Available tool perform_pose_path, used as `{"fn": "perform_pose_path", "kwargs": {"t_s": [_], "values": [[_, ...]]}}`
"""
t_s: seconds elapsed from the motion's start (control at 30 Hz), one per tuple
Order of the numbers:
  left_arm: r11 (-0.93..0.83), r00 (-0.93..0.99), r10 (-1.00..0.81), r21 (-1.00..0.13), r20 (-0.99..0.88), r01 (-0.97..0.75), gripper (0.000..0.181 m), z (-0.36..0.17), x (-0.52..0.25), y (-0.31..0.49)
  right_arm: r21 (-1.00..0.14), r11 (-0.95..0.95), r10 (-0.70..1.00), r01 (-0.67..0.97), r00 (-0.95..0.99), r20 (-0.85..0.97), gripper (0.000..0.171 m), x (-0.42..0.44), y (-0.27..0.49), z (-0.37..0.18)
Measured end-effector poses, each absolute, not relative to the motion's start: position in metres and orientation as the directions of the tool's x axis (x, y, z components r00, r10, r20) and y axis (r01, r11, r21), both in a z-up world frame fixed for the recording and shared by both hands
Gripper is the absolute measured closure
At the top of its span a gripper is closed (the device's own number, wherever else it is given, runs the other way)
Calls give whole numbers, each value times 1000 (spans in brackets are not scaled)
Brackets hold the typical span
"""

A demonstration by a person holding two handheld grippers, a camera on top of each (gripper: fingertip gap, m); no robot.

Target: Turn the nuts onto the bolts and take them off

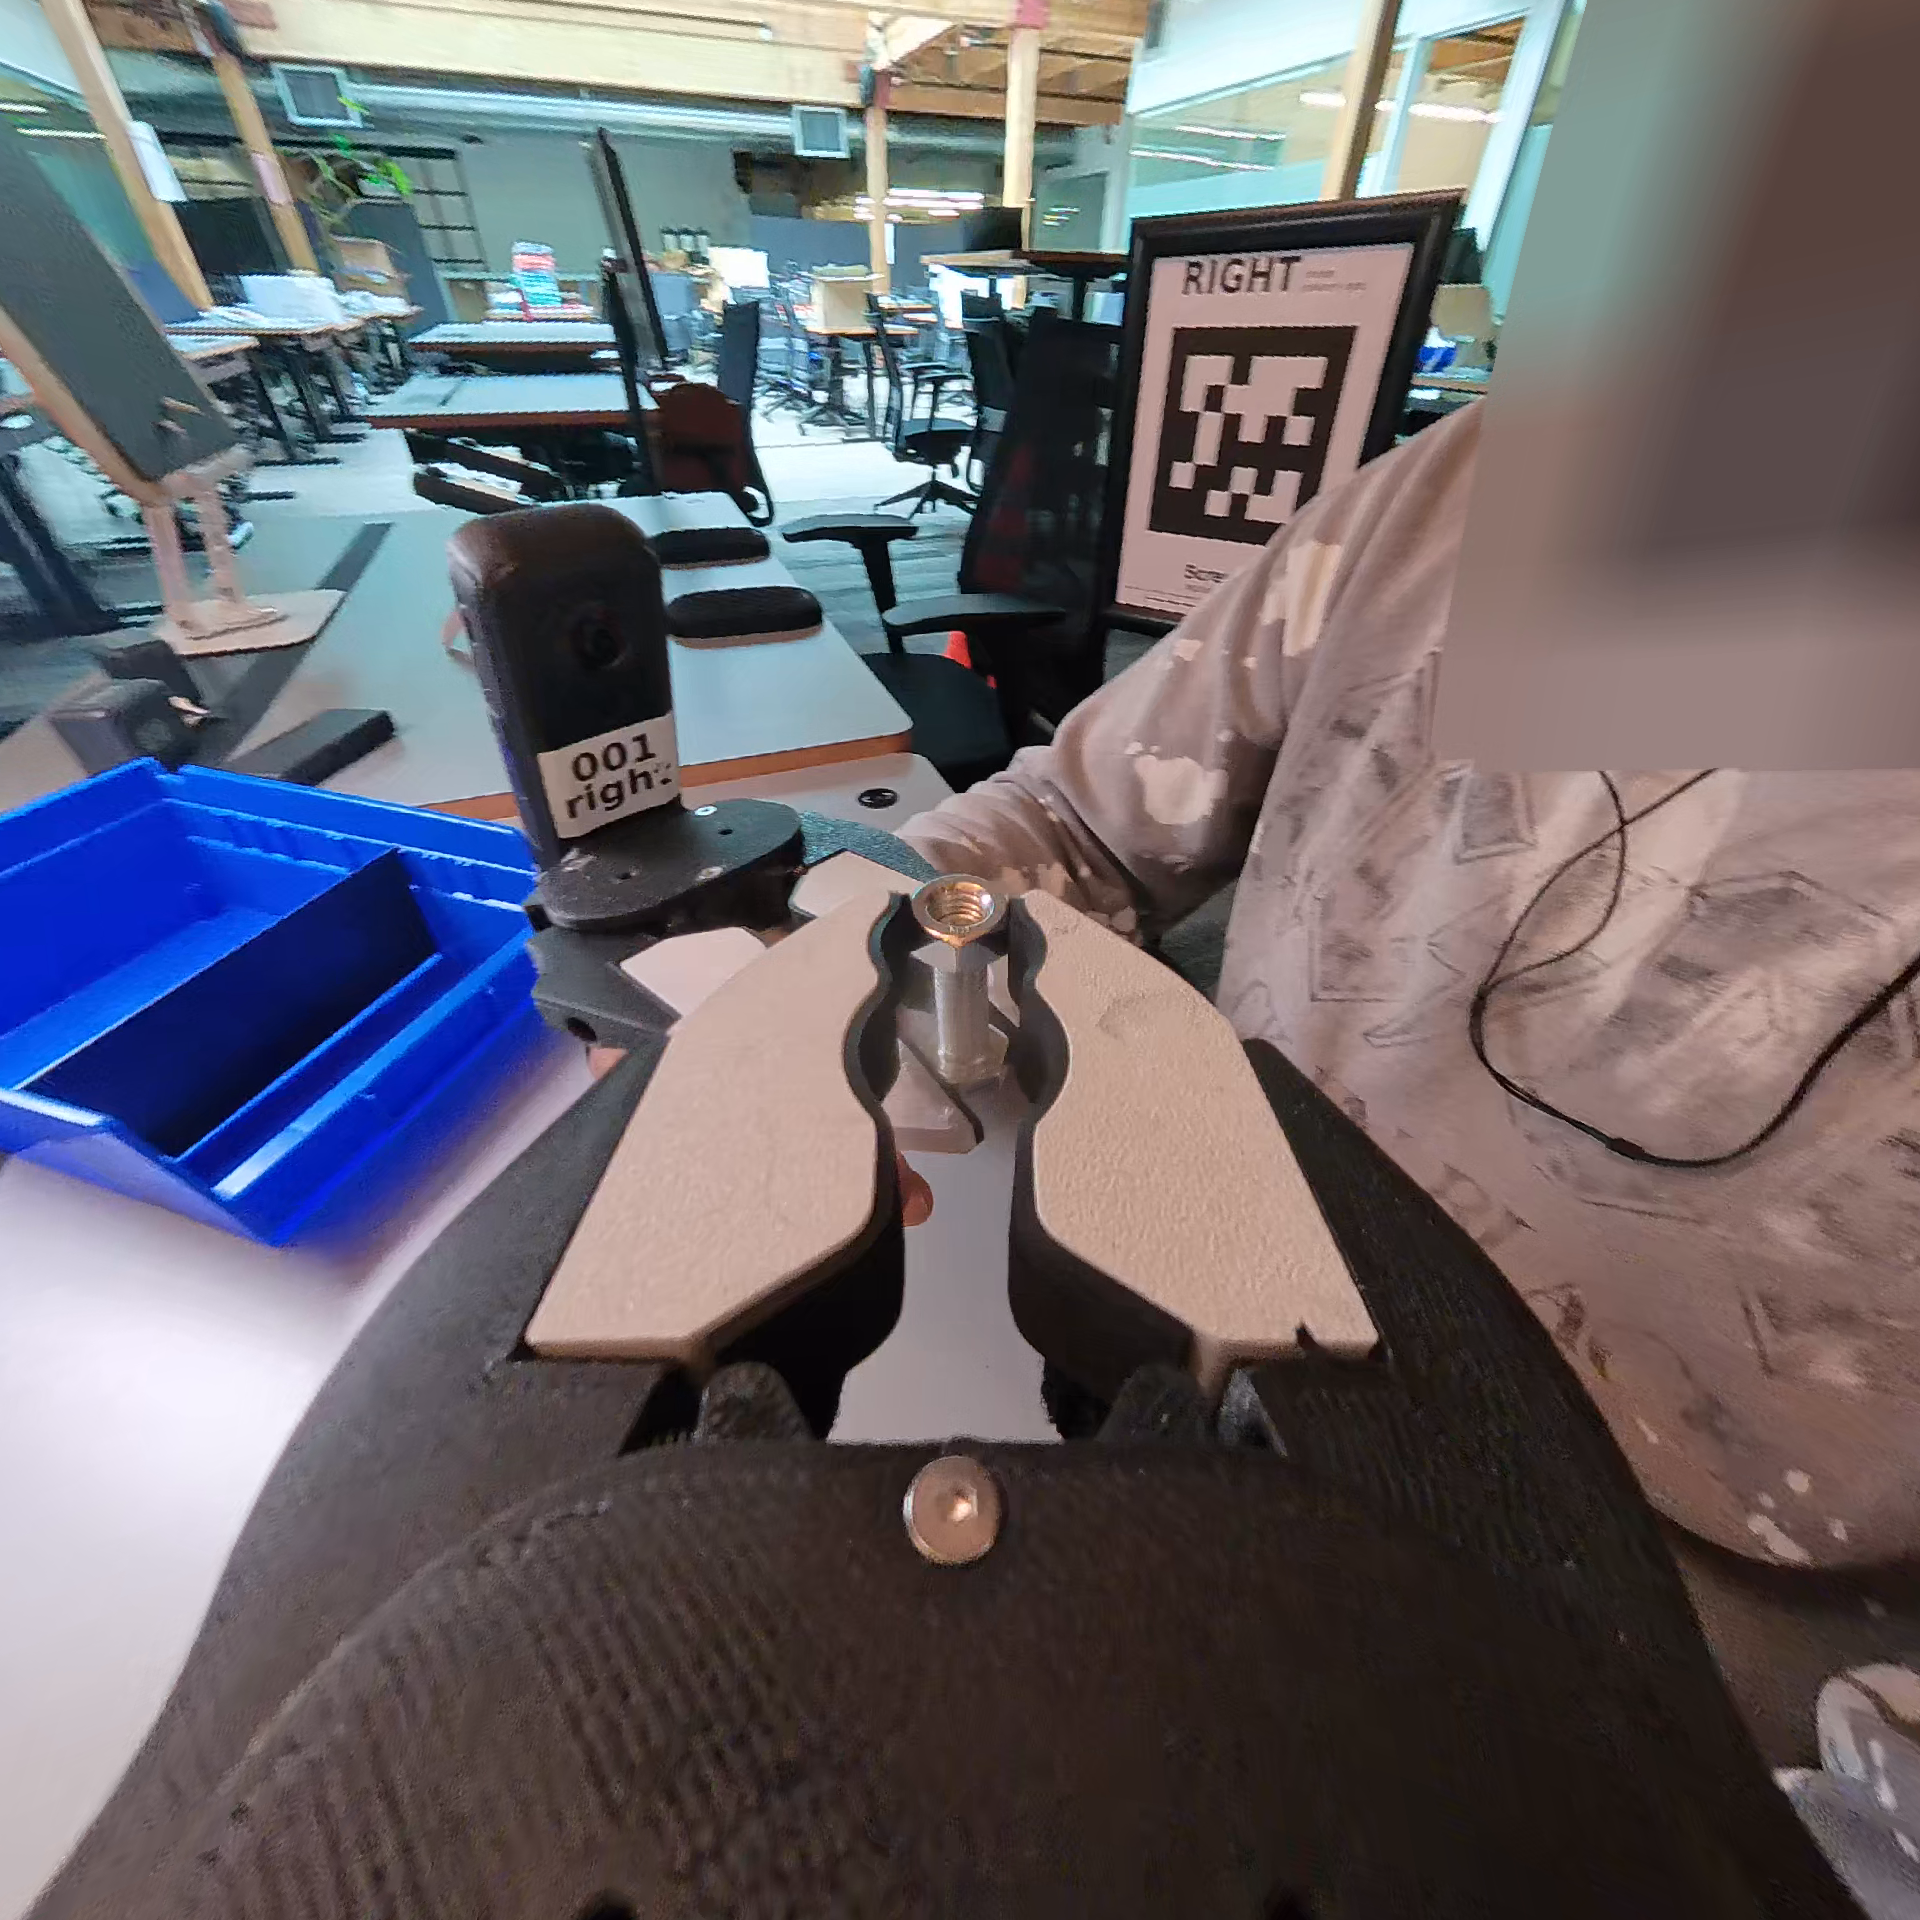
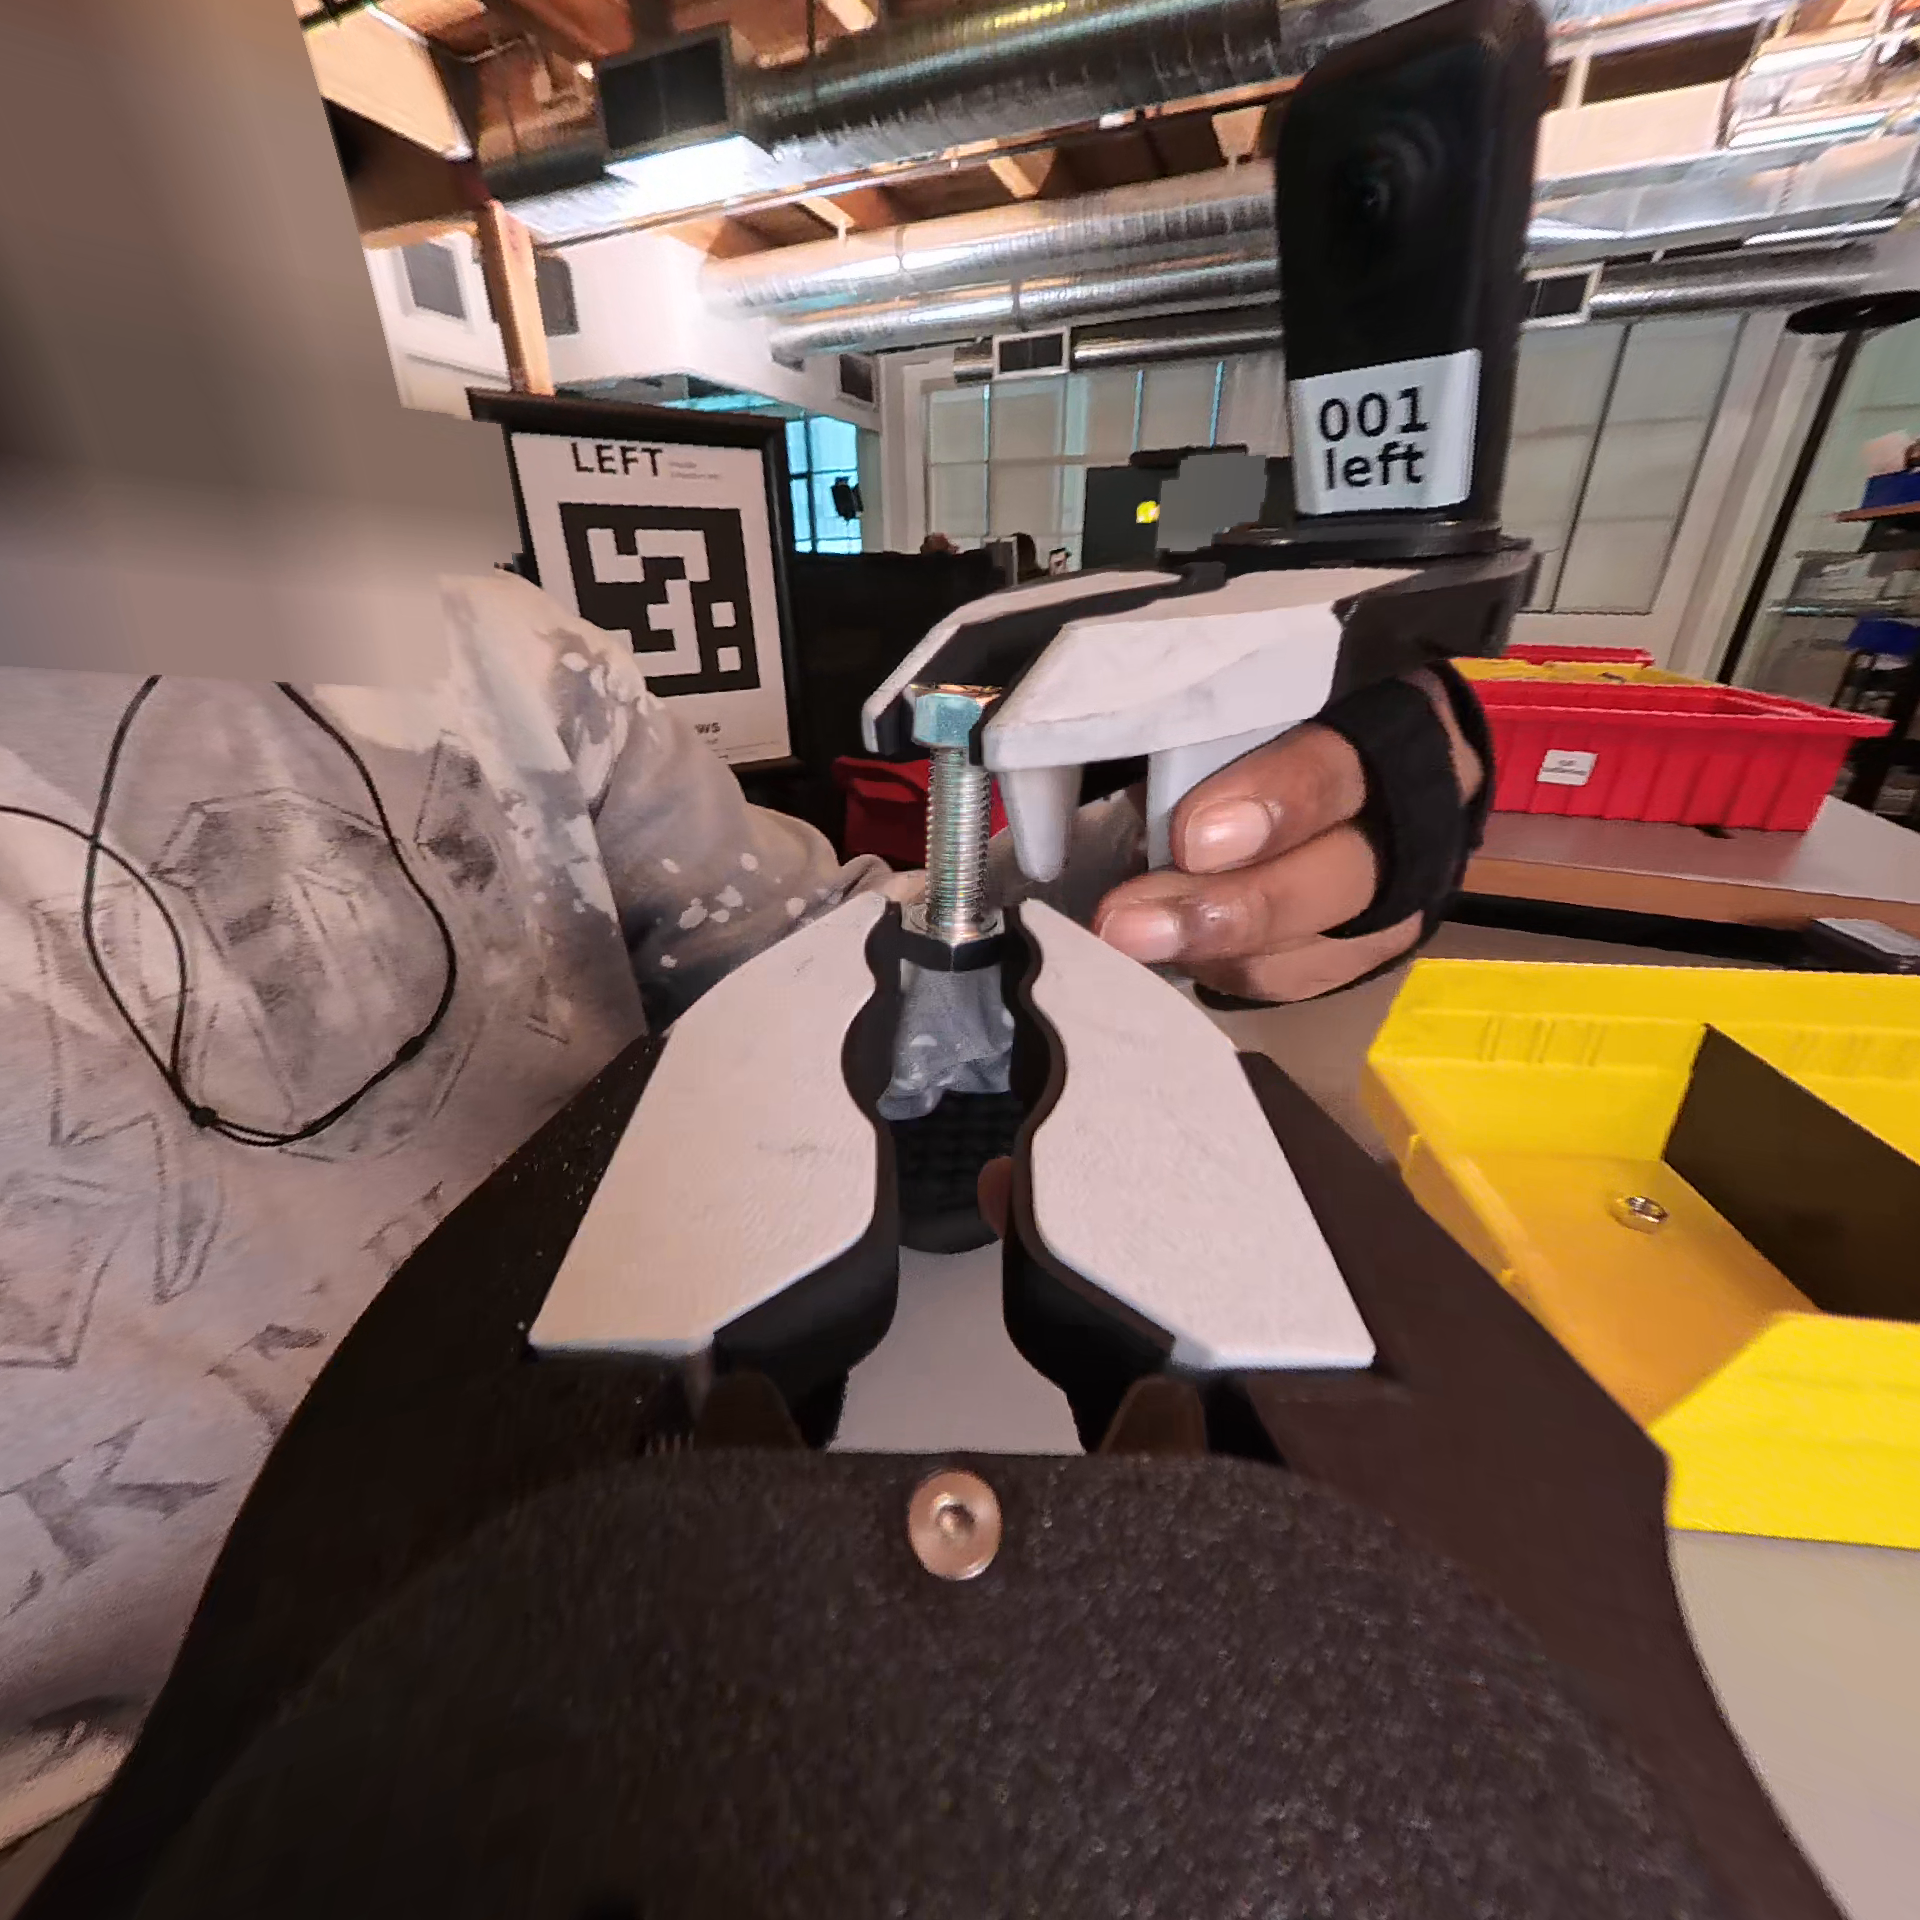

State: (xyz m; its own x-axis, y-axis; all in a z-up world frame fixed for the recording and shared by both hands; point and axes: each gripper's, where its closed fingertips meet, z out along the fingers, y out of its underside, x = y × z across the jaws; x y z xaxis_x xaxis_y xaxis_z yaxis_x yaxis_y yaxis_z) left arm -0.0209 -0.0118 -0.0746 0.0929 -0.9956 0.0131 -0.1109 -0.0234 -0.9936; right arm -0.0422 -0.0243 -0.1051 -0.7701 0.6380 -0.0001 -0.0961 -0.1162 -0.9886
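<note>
A silver bolt [image 2: 958, 821] stands upright between my two grippers above the table. My left gripper [image 1: 956, 914] is shut on the bolt's hex head [image 1: 956, 906]. In the right wrist view the left gripper [image 2: 940, 717] comes in from the right and grips the head from above. My right gripper [image 2: 951, 925] is shut on a nut [image 2: 951, 923] at the lower end of the bolt's thread. In the left wrist view the nut [image 1: 963, 1060] and the right gripper's fingertips [image 1: 935, 1127] show below, through the gap between my fingers.
A blue divided bin [image 1: 260, 987] sits on the table to the left. A yellow bin [image 2: 1662, 1195] with a loose nut [image 2: 1636, 1208] in it sits to the right. Red bins [image 2: 1683, 748] stand behind. The person's torso [image 1: 1558, 1039] is close beside both grippers. My left and right fingertips are right by each other.
</note>
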Motion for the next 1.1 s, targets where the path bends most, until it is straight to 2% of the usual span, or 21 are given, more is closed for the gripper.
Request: {"fn": "perform_pose_path", "kwargs": {"t_s": [0.23,0.4,0.5,0.77,0.87,1.1], "values": [[-4,46,-999,-993,-1,-116,163,-74,-19,-21,-990,-109,604,-87,-797,3,153,-40,-35,-106],[2,142,-990,-994,-18,-110,148,-69,-25,-9,-985,-107,671,-132,-741,27,153,-45,-23,-100],[16,207,-978,-996,-35,-93,148,-63,-29,-1,-981,-103,728,-167,-685,40,153,-49,-11,-96],[94,558,-823,-994,-105,-49,151,-41,-46,44,-965,-28,924,-261,-374,74,153,-64,39,-84],[104,611,-783,-993,-114,-52,152,-42,-48,54,-965,-37,937,-260,-346,58,153,-65,44,-84],[92,594,-797,-994,-109,-59,155,-46,-46,54,-960,-56,932,-273,-359,48,153,-62,44,-81]]}}
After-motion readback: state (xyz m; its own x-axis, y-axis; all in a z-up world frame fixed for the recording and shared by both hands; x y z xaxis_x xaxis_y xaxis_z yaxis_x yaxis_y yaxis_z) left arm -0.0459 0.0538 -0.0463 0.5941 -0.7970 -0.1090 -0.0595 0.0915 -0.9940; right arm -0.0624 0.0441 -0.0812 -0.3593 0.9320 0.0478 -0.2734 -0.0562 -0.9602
